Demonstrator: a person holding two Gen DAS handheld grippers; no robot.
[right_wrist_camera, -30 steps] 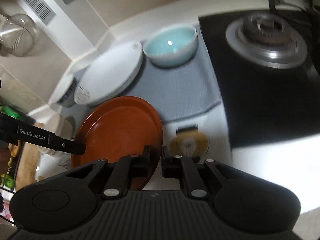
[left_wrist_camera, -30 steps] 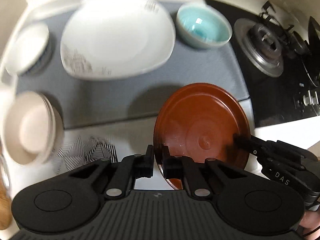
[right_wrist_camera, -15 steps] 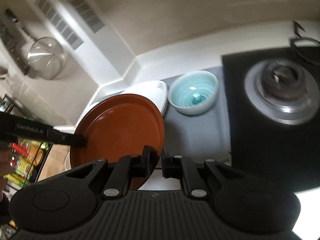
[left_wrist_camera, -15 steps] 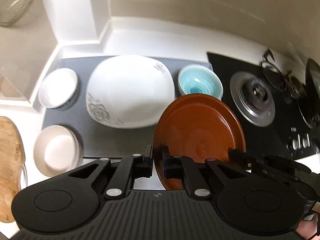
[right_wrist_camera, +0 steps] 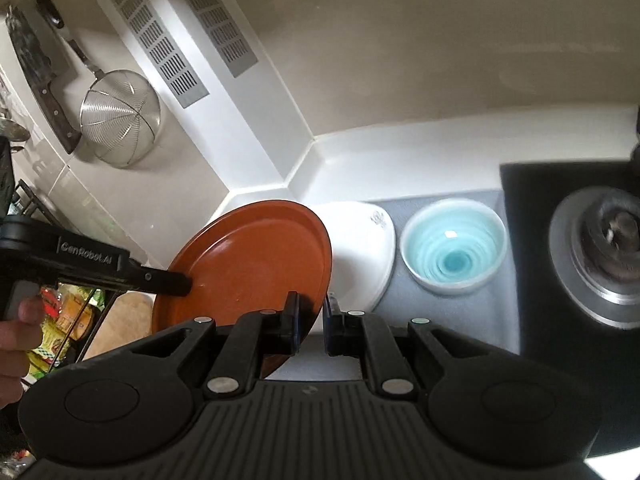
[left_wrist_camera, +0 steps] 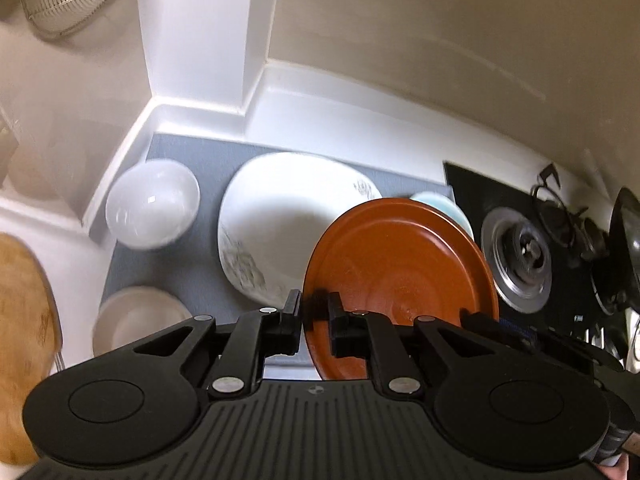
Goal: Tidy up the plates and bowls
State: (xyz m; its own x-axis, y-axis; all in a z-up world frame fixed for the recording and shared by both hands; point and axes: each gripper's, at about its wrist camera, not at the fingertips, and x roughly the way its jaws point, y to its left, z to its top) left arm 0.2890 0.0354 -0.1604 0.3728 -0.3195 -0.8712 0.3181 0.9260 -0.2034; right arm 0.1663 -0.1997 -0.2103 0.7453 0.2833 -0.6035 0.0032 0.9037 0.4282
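A brown round plate [left_wrist_camera: 400, 264] [right_wrist_camera: 248, 256] hangs tilted in the air above the grey mat [left_wrist_camera: 192, 152]. My left gripper [left_wrist_camera: 314, 320] grips its near rim, the pads on both faces, and its jaws are opening slightly. My right gripper [right_wrist_camera: 312, 320] is shut on the opposite rim. Each gripper shows in the other's view: the right one's fingers [left_wrist_camera: 500, 328], the left one's fingers [right_wrist_camera: 176, 280]. Under the plate lies a white square plate [left_wrist_camera: 280, 216] [right_wrist_camera: 360, 248]. A teal bowl [right_wrist_camera: 454, 248] stands to its right, mostly hidden in the left wrist view.
A white bowl [left_wrist_camera: 152, 204] and a beige bowl [left_wrist_camera: 136, 320] stand at the mat's left. A wooden board [left_wrist_camera: 20, 320] lies further left. The gas burner [left_wrist_camera: 524, 256] [right_wrist_camera: 612, 256] is on the right. A wire strainer [right_wrist_camera: 120, 120] and a knife [right_wrist_camera: 40, 68] hang on the wall.
Both grippers have risen with the brown plate, lifting it from low over the counter's front to high above the mat. It now overlaps the white plate and teal bowl.
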